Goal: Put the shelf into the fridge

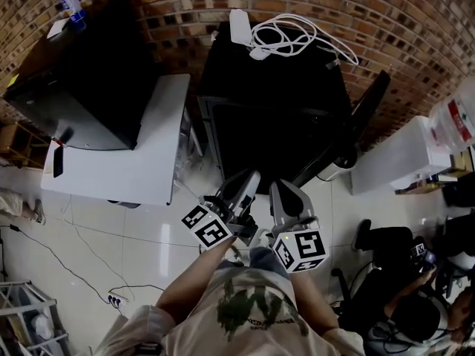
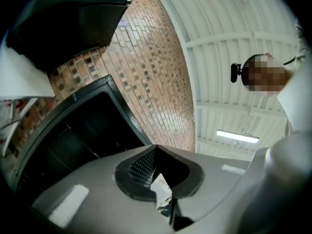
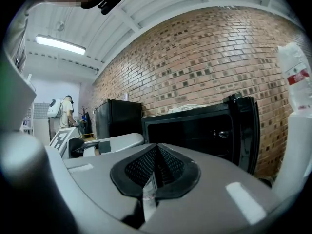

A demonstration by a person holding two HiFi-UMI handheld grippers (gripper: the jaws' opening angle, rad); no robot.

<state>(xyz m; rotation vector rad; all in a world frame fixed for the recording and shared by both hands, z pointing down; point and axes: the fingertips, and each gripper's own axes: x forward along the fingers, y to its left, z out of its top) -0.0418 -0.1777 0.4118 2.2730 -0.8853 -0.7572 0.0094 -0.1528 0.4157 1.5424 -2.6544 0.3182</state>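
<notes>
The small black fridge (image 1: 274, 136) stands open in front of me, its door (image 1: 367, 113) swung out to the right. Its dark inside also fills the left gripper view (image 2: 73, 140) and shows in the right gripper view (image 3: 195, 130). I hold both grippers close to my chest, pointing at the opening. The left gripper (image 1: 249, 180) (image 2: 155, 152) is shut, pads together. Beside it, the right gripper (image 1: 282, 191) (image 3: 156, 152) is shut too, with only a thin pale slit below its pads. I see no shelf in either grip, and no loose shelf in any view.
A white cable and adapter (image 1: 297, 35) lie on the fridge top. A second black fridge (image 1: 89, 80) sits on a white table (image 1: 126, 169) to the left. A white cabinet (image 1: 404, 154) stands at right, with a seated person (image 1: 415, 310) below it. Brick wall (image 1: 386, 21) behind.
</notes>
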